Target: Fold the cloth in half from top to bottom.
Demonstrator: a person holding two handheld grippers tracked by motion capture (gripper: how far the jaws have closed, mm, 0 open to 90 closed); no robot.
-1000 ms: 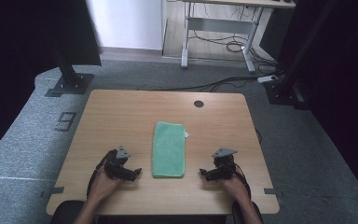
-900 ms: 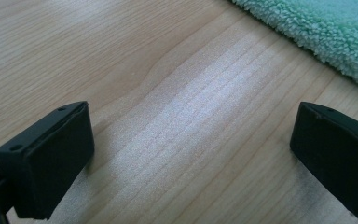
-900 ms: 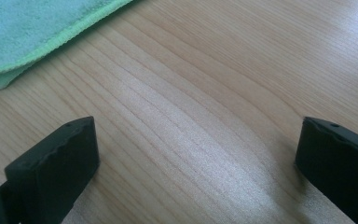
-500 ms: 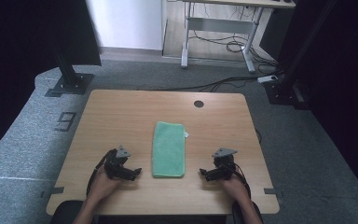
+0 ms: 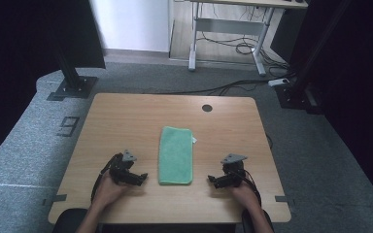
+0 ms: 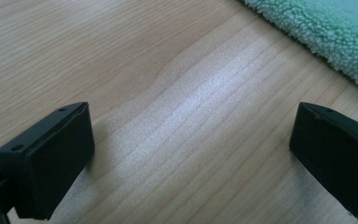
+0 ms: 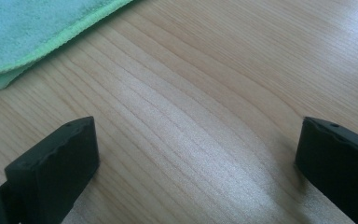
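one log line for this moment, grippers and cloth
left gripper: open, on table, left of cloth | right gripper: open, on table, right of cloth | cloth: green, folded, flat, untouched | table: wood

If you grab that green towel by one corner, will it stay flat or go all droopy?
Probably droopy: the green towel looks like soft, fluffy fabric lying limp on the wooden table. It seems folded, so layers would likely fall open. Likely light and not slippery, given its fuzzy pile.

We hold our left gripper [image 5: 138, 176] and our right gripper [image 5: 214, 181] low at the near side, both with jaws spread wide, pointing toward each other.
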